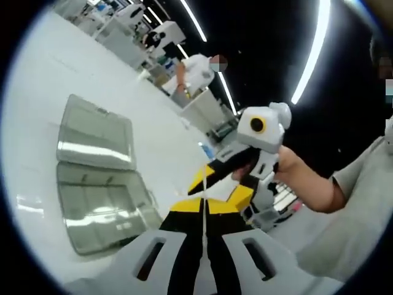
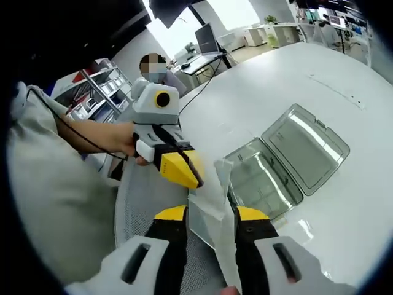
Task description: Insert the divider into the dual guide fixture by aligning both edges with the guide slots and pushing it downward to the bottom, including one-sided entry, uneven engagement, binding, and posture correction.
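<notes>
The white table point(image 2: 344, 80) spreads wide under both views, with a grey mesh mat point(image 2: 138, 203) lying on it at the near edge in the right gripper view. On the table sits the clear plastic box point(image 2: 270, 178), open, its hinged lid point(image 2: 305, 147) folded flat beside the tray part (the same box point(image 1: 101, 206) and lid point(image 1: 95, 135) appear at the left of the left gripper view); whether guide slots run inside it cannot be told from here. The divider point(image 2: 212, 212), a thin translucent sheet, stands between the yellow-tipped jaws of the right gripper point(image 2: 212, 215), which are clamped on its lower part; its upper edge rises up toward the box, held above the mat and not inside the box. The left gripper point(image 2: 181, 169) comes in from the left of that view, a hand point(image 2: 126, 141) around its grip, its yellow tips just beside the sheet's upper edge. In the left gripper view the left gripper point(image 1: 206, 206) has its jaws drawn together with only a thin pale sliver between them (whether that sliver is the divider's edge cannot be told), and the right gripper point(image 1: 212, 178) meets it from the right, held by a hand point(image 1: 288, 163).
</notes>
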{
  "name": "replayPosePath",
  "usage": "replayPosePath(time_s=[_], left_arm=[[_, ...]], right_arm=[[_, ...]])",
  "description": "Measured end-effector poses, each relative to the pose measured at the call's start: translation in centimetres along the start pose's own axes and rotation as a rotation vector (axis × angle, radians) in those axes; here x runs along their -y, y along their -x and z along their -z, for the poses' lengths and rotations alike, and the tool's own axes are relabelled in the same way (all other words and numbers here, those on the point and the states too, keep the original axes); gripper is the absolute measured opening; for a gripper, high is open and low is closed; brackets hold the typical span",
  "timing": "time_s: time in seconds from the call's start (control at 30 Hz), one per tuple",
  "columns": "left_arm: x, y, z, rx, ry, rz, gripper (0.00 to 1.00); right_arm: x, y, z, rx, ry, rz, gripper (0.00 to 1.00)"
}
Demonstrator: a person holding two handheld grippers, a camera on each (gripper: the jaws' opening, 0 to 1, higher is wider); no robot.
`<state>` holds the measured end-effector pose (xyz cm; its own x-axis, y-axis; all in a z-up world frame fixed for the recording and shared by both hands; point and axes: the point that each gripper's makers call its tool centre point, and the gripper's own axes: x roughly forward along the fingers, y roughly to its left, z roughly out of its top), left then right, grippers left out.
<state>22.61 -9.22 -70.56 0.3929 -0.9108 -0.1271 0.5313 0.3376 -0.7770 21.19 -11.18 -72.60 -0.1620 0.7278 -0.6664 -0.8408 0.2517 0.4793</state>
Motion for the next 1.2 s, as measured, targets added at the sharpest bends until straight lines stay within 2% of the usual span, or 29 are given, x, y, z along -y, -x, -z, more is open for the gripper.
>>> replayPosePath(time_s=[0.1, 0.23, 0.27, 0.43, 0.63, 1.2], left_arm=[[0.3, 0.0, -0.2, 0.001, -0.007, 0.025, 0.0], [0.6, 0.2, -0.2, -0.007, -0.008, 0.064, 0.0], [0.6, 0.2, -0.2, -0.011, -0.007, 0.071, 0.0], [1.2, 0.3, -0.3, -0.015, -0.011, 0.112, 0.0], [1.8, 0.4, -0.7, -0.011, -0.024, 0.145, 0.0], [1.9, 1.2, -1.5, 0.015, -0.02, 0.182, 0.0]], right_arm=[[-0.4, -0.1, -0.1, 0.016, -0.005, -0.048, 0.22], [-1.7, -0.2, -0.1, 0.035, -0.002, -0.15, 0.21], [-1.9, -0.2, -0.2, 0.048, -0.029, -0.17, 0.21], [-2.2, -0.1, -0.7, 0.079, -0.037, -0.22, 0.16], [-2.3, 0.1, -1.1, 0.103, -0.052, -0.249, 0.08], [-2.6, 0.1, -1.9, 0.143, -0.126, -0.339, 0.05]])
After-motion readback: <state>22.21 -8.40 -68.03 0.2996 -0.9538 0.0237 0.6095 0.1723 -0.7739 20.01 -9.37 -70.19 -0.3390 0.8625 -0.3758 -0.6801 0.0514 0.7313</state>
